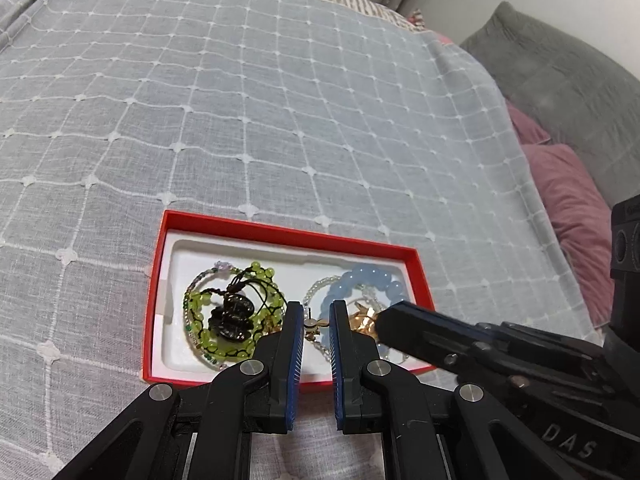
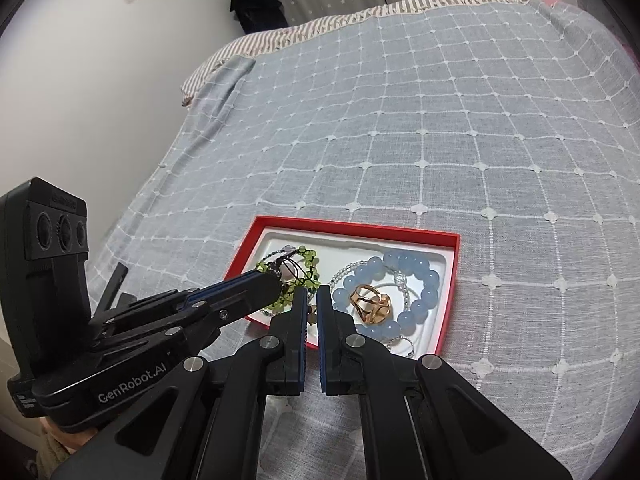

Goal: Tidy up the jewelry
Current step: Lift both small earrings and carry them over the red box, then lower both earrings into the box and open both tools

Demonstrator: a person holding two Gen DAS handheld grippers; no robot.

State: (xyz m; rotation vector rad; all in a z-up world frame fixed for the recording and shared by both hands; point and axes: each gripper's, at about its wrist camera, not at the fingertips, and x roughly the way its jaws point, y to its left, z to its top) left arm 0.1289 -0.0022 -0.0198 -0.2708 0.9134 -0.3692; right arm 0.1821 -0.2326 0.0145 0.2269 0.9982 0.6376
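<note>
In the right wrist view, white lettering on the left gripper's [image 2: 276, 286] body reads "GenRobot.AI"; a smaller label on its lower left corner is too small to read. In the left wrist view, raised letters "DAS" show on the right gripper's [image 1: 380, 320] body, with the rest cut off.

Left of the bed [image 2: 440, 120] runs a bare white wall. The bed's grey checked cover [image 1: 240, 100] is flat and free on all sides of the red box [image 1: 154, 300], with most open room beyond its far rim and to its right. A striped edge borders the cover's far end.

The box lies near the cover's near edge. Its white tray [image 2: 332, 246] holds, at the left, green beads [image 1: 200, 312] with a dark charm [image 1: 232, 316]. At the right is a blue bead bracelet [image 2: 420, 276], ringing a gold piece [image 2: 370, 304].

The left gripper's jaws stand narrow with nothing between them, its tip over the green beads. The right gripper's jaws are closed and empty, its tip over the gold piece. Pink cushions [image 1: 568, 200] and a grey one [image 1: 560, 80] lie past the bed's right edge.
</note>
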